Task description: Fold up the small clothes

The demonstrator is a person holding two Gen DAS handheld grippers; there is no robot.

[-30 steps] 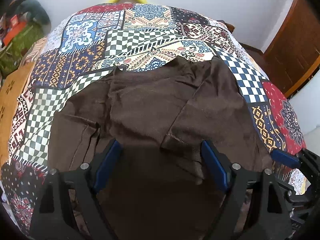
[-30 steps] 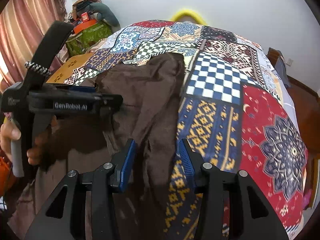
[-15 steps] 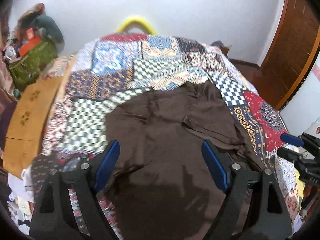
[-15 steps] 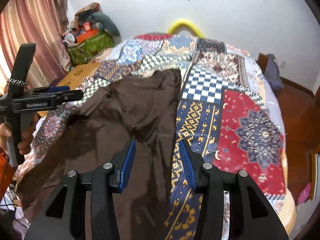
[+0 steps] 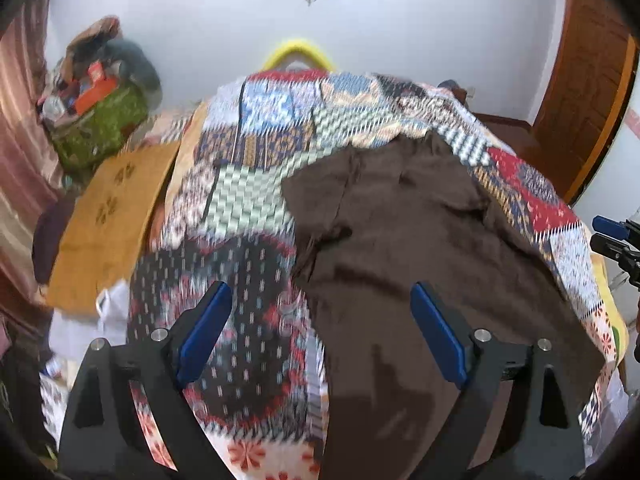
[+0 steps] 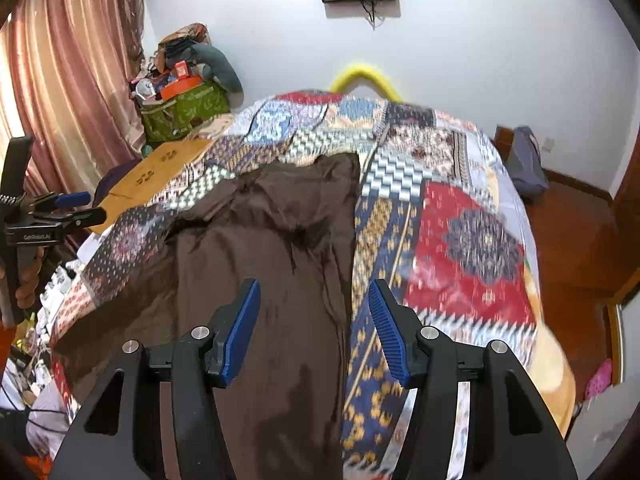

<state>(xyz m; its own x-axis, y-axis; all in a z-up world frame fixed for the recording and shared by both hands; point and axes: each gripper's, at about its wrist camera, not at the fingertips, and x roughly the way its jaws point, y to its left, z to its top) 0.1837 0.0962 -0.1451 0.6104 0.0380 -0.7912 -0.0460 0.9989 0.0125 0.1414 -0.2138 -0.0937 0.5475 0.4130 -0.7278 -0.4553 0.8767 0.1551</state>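
A dark brown garment lies spread and wrinkled on the patchwork bedspread; the right wrist view shows the same brown garment. My left gripper hovers above the garment's left edge, its jaws opening wide with nothing between them. My right gripper hangs above the garment's right edge, jaws opening, nothing held. The left gripper appears at the far left of the right wrist view, held by a hand. The right gripper's tips show at the right edge of the left wrist view.
A tan cardboard sheet lies off the bed's left side, beside a green bag piled with clutter and a pink curtain. A yellow hoop stands behind the bed. A wooden door and a grey bag lie right.
Both grippers have pulled back and risen from the brown garment, which now lies farther away. The left gripper shifted leftward, off the cloth's edge. The right gripper's jaws have widened.
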